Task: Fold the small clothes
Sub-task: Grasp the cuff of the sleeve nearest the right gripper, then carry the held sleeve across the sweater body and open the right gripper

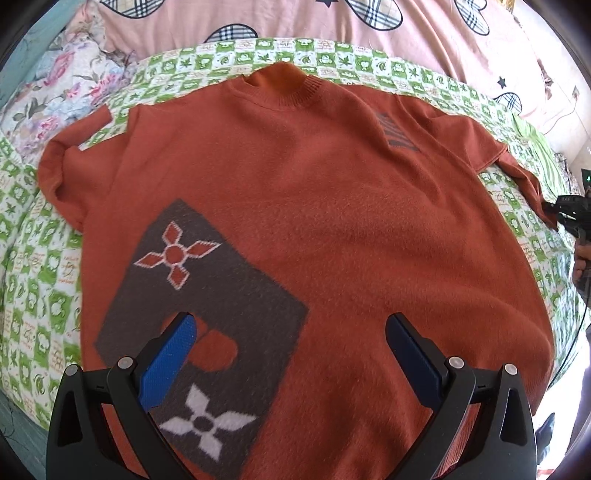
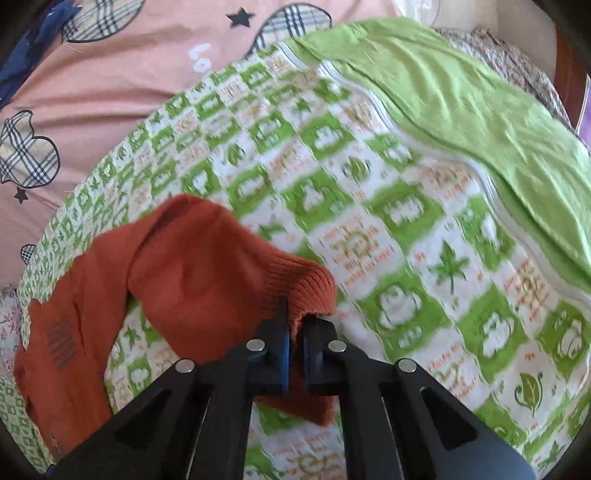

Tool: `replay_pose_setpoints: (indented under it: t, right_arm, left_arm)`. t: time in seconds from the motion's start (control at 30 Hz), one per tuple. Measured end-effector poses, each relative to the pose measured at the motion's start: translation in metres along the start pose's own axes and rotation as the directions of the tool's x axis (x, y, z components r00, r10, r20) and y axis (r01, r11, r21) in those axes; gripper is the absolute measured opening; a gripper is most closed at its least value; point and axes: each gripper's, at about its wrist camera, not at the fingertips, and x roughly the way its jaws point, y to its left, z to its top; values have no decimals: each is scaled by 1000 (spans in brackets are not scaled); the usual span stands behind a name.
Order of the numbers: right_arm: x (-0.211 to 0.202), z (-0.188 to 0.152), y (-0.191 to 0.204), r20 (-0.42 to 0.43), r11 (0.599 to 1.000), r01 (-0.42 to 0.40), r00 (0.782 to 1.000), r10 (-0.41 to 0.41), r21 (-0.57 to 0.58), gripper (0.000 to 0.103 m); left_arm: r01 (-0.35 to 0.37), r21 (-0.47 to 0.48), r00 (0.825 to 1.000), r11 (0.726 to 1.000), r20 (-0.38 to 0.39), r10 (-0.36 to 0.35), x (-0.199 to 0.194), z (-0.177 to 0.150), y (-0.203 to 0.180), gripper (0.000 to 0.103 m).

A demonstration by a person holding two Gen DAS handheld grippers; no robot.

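Observation:
A rust-orange knit sweater [image 1: 314, 206] lies flat on the bed, collar at the far side, with a grey patch [image 1: 207, 295] bearing star motifs on its lower left. My left gripper [image 1: 291, 328] hovers open above the hem area, blue pads spread wide with nothing between them. In the right wrist view my right gripper [image 2: 295, 325] is shut on the ribbed cuff of the sweater's sleeve [image 2: 221, 273], which is lifted and bunched off the cover. From the left wrist view that gripper [image 1: 557, 210] shows at the far right edge, at the end of the sleeve.
A green-and-white checked cover [image 2: 406, 229] spreads under the sweater. A pink quilt with plaid hearts [image 1: 295, 22] lies beyond it, floral bedding [image 1: 62, 85] at the left. A plain green cloth [image 2: 461, 103] lies at the right. A hand [image 1: 583, 254] shows at the right edge.

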Motion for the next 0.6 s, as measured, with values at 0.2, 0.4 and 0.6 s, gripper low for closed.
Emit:
replay_pose_setpoints:
  t: [0.2,0.4,0.6]
  right_arm:
    - [-33,28,78,178,986,-32,982,61,-165,6]
    - [-59,19,207,159,882,-232,934,320,-411,6]
    - [-69,-44,345,-76,628,-509,808,584,-589,6]
  left_arm:
    - [18,-4,1000,1000,-16,-18,8,2,-1,102]
    - [25,-35,1000,999,-14,-26,5,-5,13,102]
    - [17,-90,1000,996,15,-15,-7,-13,41,102]
